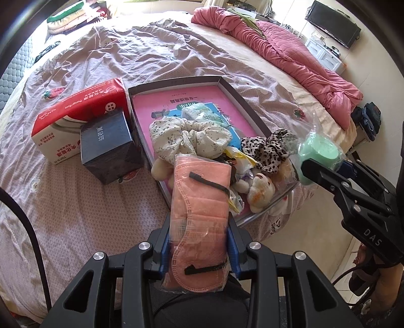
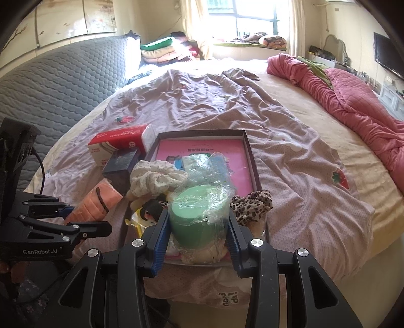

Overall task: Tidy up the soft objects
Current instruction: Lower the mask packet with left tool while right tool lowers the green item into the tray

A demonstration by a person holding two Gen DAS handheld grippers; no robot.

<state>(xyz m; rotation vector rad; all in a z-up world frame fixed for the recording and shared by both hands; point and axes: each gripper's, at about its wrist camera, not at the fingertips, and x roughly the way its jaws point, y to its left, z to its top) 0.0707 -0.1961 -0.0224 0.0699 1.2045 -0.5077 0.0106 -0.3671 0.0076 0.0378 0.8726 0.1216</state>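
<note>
- my left gripper (image 1: 199, 248) pinches a crinkly plastic-wrapped pack of ribbed peach masks (image 1: 200, 201)
- right gripper (image 2: 197, 228) squeezes a smooth mint-green roll (image 2: 195, 214) in clear film, above the shallow box's (image 2: 248, 148) near edge

A wide bed (image 2: 252, 106) under a rumpled mauve sheet (image 2: 202, 101) fills the room, with a grey quilted headboard (image 2: 63, 83), a sunlit window (image 2: 252, 17) behind and a television (image 2: 387, 54) on the right wall
</note>
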